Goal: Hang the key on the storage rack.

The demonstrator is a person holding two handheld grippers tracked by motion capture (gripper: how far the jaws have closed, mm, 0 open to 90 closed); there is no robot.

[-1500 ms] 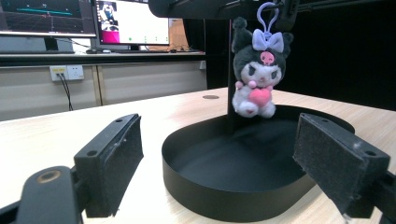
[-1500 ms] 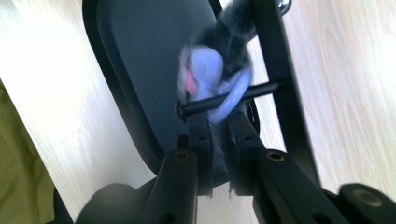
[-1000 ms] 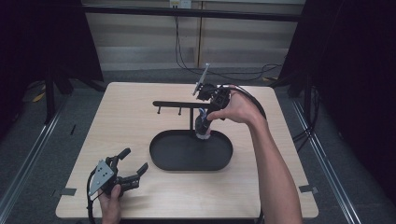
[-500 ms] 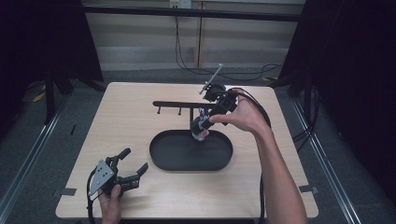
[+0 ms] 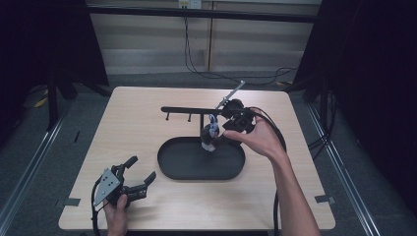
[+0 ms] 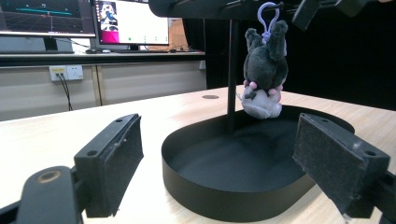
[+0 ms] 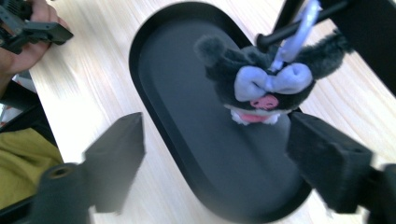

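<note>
1. A small dark plush toy point(image 6: 264, 70) hangs by a pale lilac clip loop point(image 6: 268, 11) from a peg on the horizontal arm of a black stand point(image 5: 189, 109). It hangs above the stand's oval black tray point(image 5: 169, 164), close to the upright post.

2. The right hand-held gripper point(image 5: 216, 133) is beside the toy at the arm. In its own view the jaws are spread wide, one on either side of the plush, and touch nothing — released, not gripping. The toy's weight seems to rest on the peg alone.

3. That wide spread suits either closing on the soft body or backing away without snagging the loop. Which of the two is in hand I cannot tell.

4. The left hand-held gripper point(image 5: 134, 179) rests low on the bench point(image 5: 123, 132) near the front left corner, well apart from the stand. Its jaws gape and hold nothing. It points at the tray — probably parked there to keep clear of the right arm's reach.

5. The tray under the toy looks meant to catch it if the loop slips off the peg.
</note>
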